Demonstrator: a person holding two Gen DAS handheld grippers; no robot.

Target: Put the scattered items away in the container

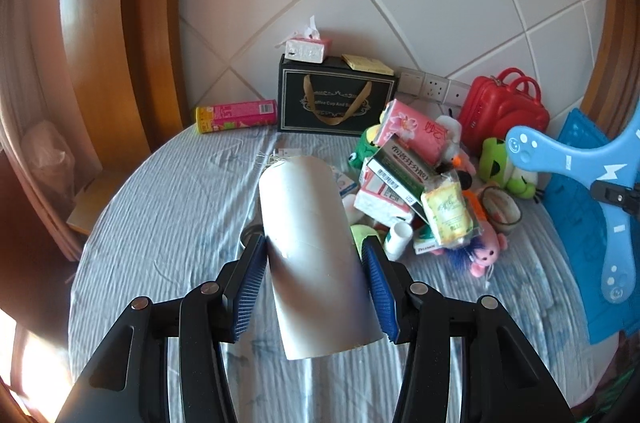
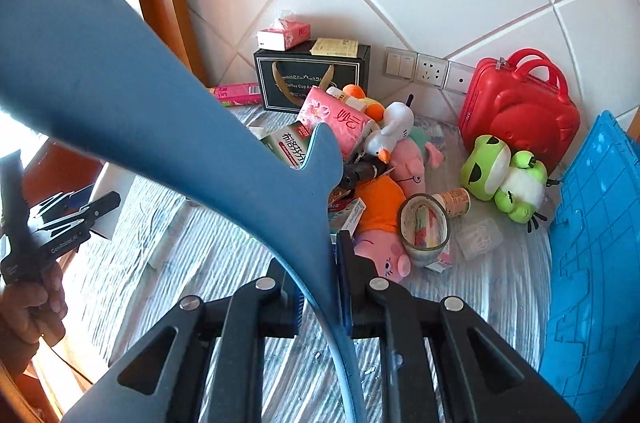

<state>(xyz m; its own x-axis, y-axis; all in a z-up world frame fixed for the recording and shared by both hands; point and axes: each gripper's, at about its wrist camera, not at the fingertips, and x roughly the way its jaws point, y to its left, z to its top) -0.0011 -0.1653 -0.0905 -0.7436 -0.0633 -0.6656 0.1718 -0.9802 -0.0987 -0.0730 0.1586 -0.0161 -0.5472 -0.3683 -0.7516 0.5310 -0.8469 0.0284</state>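
So my left gripper (image 1: 316, 263) is clamped on a white tube (image 1: 316, 255), blue pads pressed against both its sides, holding it up off the bed with the far end tilted away from me, over the middle of the striped bedsheet (image 1: 168, 207). My right gripper (image 2: 320, 287) is squeezed tight on a blue boomerang (image 2: 132, 95), pinching one thin arm of it edge-on while the rest sweeps up and across the left of that camera's view. From the left wrist you can see the same boomerang up in the air over the right edge of the bed, smiley face and lightning bolt on it.

The container, a blue crate (image 2: 592, 255), sits along the right edge of the bed, its ribbed side facing me; can't tell what's inside it from here.

Between the crate and the middle of the bed is the pile: a pink tissue pack (image 1: 414, 129) on top of a green-and-white box (image 1: 396, 171), a yellow sachet (image 1: 446, 213), a small white bottle (image 1: 398, 239), a pink plush pig (image 2: 380, 255), a white plush duck (image 2: 390, 133), and a roll of tape (image 2: 424, 227) standing on edge. A green frog plush (image 2: 504, 175) lies just beside the crate, with a red case (image 2: 520, 111) behind it at the headboard.

Along the head edge there's a black gift box (image 1: 336, 99) with a tissue box (image 1: 308, 49) on top, and a pink-and-yellow can (image 1: 236, 115) lying on its side to the left of it.
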